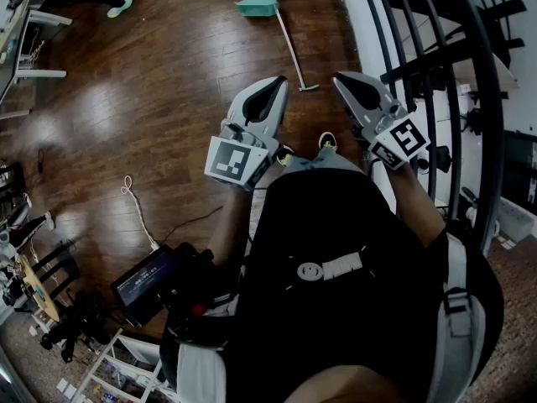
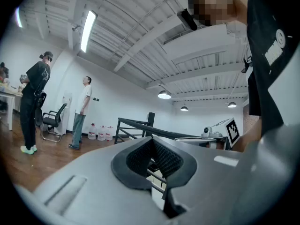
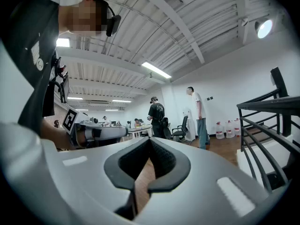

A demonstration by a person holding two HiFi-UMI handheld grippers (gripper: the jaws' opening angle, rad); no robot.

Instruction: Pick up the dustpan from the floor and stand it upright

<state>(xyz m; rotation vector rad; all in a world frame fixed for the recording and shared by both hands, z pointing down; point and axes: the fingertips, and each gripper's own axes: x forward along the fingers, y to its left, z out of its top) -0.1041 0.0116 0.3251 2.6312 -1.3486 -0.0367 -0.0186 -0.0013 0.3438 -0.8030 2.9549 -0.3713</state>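
Note:
A teal dustpan [image 1: 258,6] lies on the dark wood floor at the top of the head view. Its long pale handle [image 1: 294,53] runs down toward me and ends between the two gripper tips. My left gripper [image 1: 281,81] is held level in front of my body, its jaws shut with nothing between them; its own view shows the tips [image 2: 153,137] meeting. My right gripper [image 1: 337,78] is level beside it, also shut and empty, its tips [image 3: 149,138] together. Both are above the floor and apart from the dustpan, which neither gripper view shows.
A black stair railing [image 1: 436,65] and a white ledge run along the right. A white cord [image 1: 138,208] and a black device [image 1: 147,280] lie at lower left; desk legs [image 1: 33,49] stand far left. People [image 2: 33,107] stand across the room near a chair [image 2: 51,121] and water bottles [image 2: 101,132].

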